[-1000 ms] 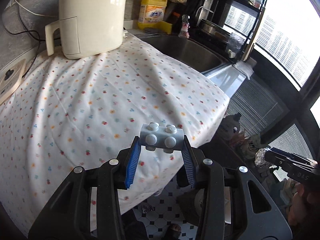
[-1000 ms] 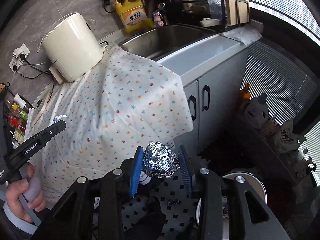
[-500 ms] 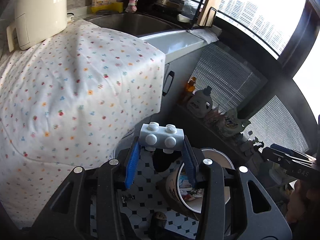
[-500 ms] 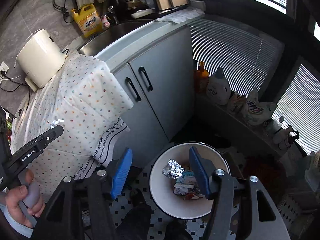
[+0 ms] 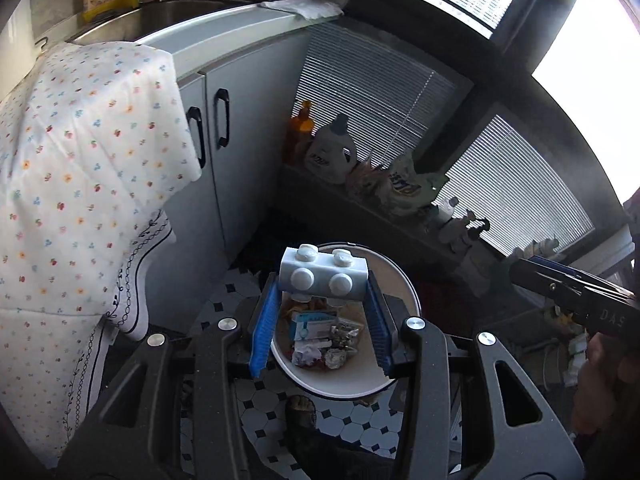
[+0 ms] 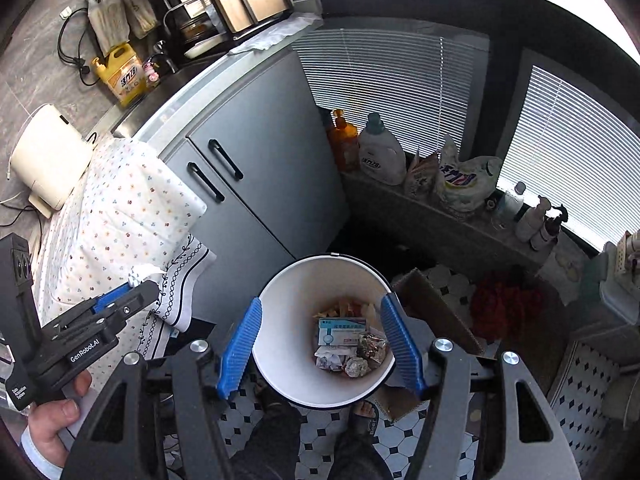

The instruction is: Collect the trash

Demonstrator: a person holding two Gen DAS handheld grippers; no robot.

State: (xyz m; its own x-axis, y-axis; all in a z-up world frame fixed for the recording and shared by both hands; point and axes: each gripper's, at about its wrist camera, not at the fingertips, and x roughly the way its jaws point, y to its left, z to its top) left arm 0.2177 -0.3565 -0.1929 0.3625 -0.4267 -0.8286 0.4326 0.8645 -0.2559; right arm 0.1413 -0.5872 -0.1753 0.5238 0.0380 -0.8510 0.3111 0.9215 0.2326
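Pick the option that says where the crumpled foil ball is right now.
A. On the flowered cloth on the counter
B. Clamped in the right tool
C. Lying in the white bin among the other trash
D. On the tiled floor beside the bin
C: the foil ball lies at the bottom of the white bin beside a small box, and the right tool has nothing between its blue fingers.
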